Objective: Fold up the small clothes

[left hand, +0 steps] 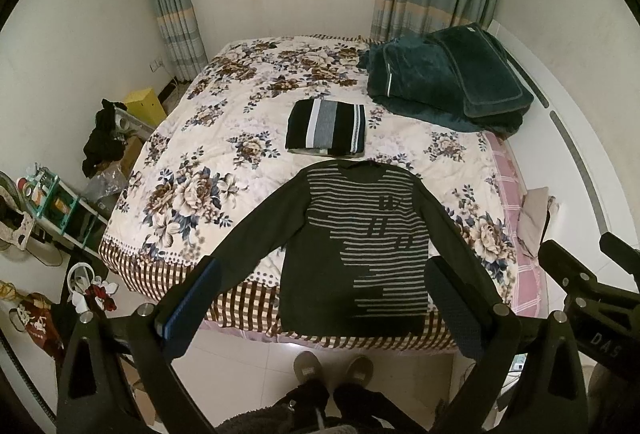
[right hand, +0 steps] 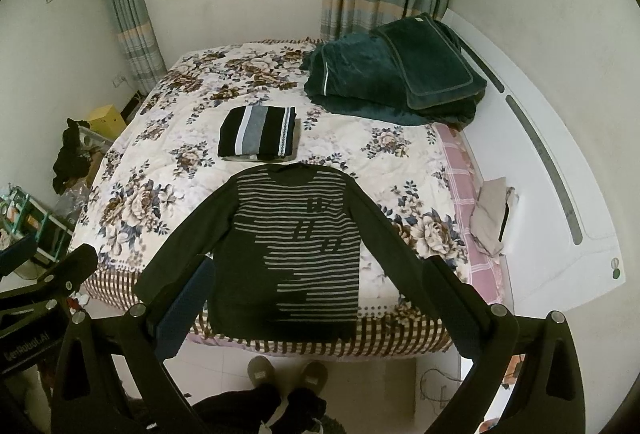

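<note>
A dark long-sleeved sweater (left hand: 352,254) with grey stripes across its chest lies spread flat, front up, on the near end of the bed (left hand: 224,138), its neckline toward the window and its hem reaching the checked border of the floral quilt at the bed's foot edge. Both sleeves are stretched out and slant down toward the near corners. Just beyond the neckline sits a folded garment (left hand: 326,128), black with grey and white bands, squared into a neat rectangle that rests on another folded light piece. Farther back on the right a dark green plush blanket (left hand: 444,78) is piled against the white headboard, and a pale cloth (right hand: 490,212) lies on the pink checked sheet at the bed's right edge. The left tongs (left hand: 320,308) hang above the foot of the bed with both fingers spread wide, nothing between them; the sweater's lower half shows through the gap. The right tongs (right hand: 316,308) are held the same way, spread wide and empty, framing the sweater's body from slightly farther right. The person's two grey slippers (left hand: 332,366) stand on the tiled floor right at the foot of the bed. A yellow box (left hand: 146,106) and dark clothes (left hand: 102,138) sit by the left wall.
</note>
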Motion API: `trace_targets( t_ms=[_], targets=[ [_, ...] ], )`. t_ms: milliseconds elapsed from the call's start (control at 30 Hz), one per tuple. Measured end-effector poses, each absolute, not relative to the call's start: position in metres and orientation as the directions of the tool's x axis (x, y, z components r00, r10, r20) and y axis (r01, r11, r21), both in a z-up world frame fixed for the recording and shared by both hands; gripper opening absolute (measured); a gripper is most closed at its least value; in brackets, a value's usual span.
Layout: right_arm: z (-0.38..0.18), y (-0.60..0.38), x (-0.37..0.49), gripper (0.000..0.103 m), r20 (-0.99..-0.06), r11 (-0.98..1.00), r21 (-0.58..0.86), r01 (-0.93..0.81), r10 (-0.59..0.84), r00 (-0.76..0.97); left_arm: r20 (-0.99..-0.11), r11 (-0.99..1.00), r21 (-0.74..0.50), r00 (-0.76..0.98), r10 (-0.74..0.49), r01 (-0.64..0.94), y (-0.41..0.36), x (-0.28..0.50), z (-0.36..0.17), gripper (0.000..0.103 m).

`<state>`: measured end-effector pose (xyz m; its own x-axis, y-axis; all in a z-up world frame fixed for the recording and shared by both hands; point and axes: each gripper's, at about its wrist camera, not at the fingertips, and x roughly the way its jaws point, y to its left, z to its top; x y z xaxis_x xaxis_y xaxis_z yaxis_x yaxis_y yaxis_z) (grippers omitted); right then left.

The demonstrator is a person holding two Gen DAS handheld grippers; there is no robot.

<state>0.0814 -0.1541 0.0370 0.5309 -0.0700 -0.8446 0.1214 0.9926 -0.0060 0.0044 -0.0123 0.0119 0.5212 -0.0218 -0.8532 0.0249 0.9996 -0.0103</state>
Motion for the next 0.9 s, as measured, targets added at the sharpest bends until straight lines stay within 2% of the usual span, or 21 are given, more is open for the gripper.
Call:
trace_targets(
  t_ms=[900],
  targets=[
    [0.038,-0.150,0.078,0.103,-0.840,0.993,-0.005,0.122,-0.070,0.538,-0.848,1.000,-0.015,0.529,-0.027,0.026,-0.013,0.012,0.018,0.103]
  ],
)
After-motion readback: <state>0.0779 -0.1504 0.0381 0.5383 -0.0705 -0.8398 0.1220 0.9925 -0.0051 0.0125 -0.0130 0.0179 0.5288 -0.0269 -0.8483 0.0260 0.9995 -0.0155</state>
